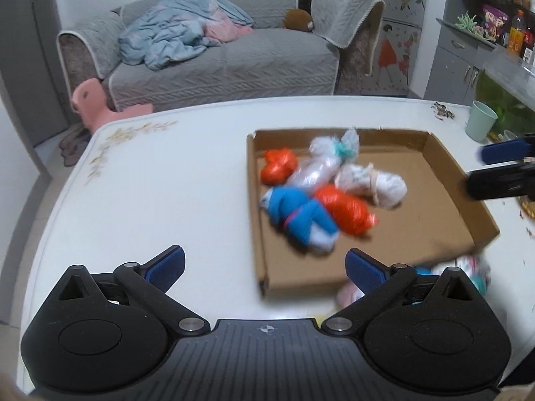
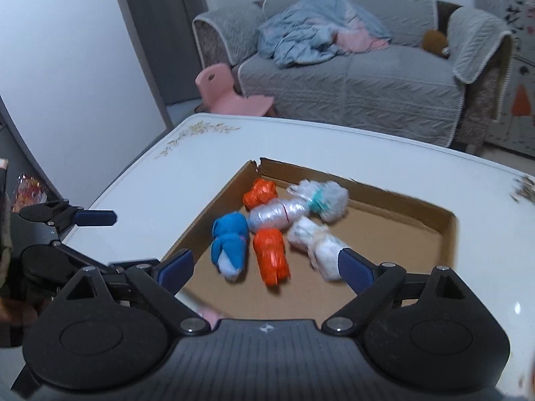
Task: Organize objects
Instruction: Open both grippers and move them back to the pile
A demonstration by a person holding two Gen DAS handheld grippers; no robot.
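While both tongs, the left gripper (image 1: 264, 265) and right gripper (image 2: 265, 265), are wide and hold nothing, five tied bundles (image 2: 267, 255) lie inside the flat brown cardboard box (image 1: 255, 227). More soft bundles (image 1: 474, 269) wait just outside the box's near edge; pinch one gently in the middle.

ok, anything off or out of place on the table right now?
Yes. A few bundles lie outside the cardboard tray, against its near corner, while five sit inside. Dark crumbs are scattered at the table's far right edge. The tray's far-left corner looks torn open.
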